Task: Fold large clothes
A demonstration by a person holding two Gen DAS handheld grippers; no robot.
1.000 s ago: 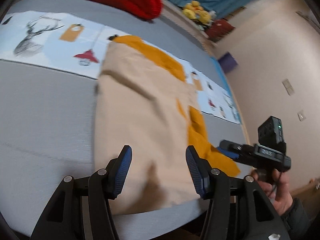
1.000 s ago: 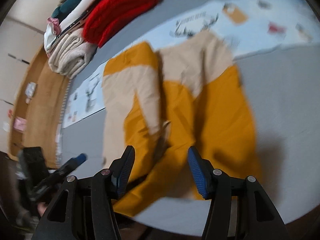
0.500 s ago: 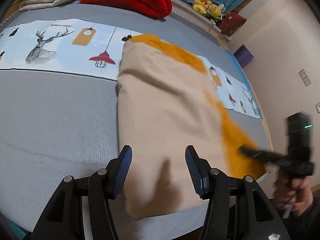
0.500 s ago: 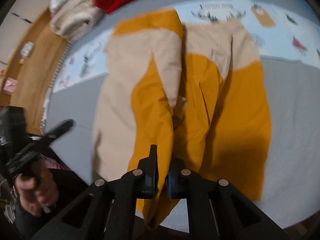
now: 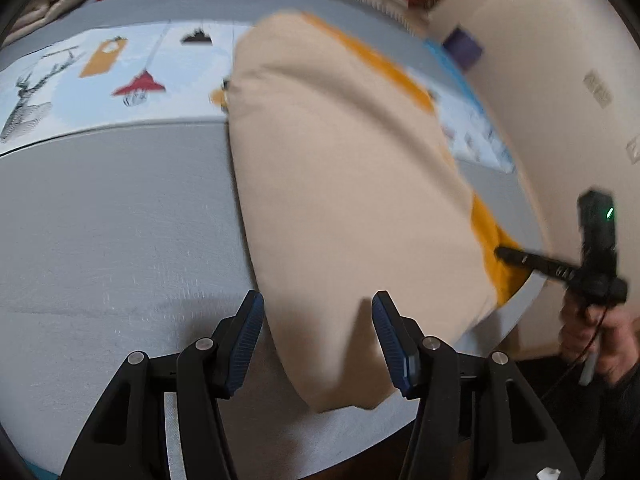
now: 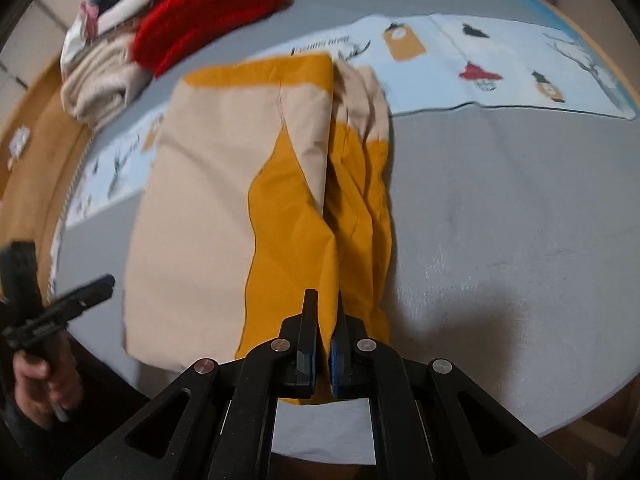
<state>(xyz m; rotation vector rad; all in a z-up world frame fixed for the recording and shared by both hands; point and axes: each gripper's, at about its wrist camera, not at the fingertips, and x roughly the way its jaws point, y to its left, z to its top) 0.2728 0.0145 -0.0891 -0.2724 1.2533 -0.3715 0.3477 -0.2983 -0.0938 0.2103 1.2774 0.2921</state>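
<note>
The beige-and-mustard garment (image 6: 224,184) lies in the middle of the right wrist frame on a grey bed cover (image 6: 500,220), running from the upper centre down to the lower edge. Its left half is a flat beige panel; a mustard band crosses the top, and a long mustard strip runs down the centre, bunched into lengthwise creases on its right side. In the left wrist view the same garment (image 5: 340,200) shows almost all beige, smooth and slightly blurred, with mustard only along its right edge.

The right gripper (image 6: 325,344), at the bottom centre, has its jaws clamped tight on the lower end of the mustard strip. The left gripper (image 5: 318,344) hangs with jaws about half apart over the near beige corner, pads clear of the cloth.

A printed pale-blue strip (image 6: 500,64) crosses the bed behind the garment. A red knit (image 6: 208,12) and a folded cream blanket (image 6: 100,88) sit in the upper left.
</note>
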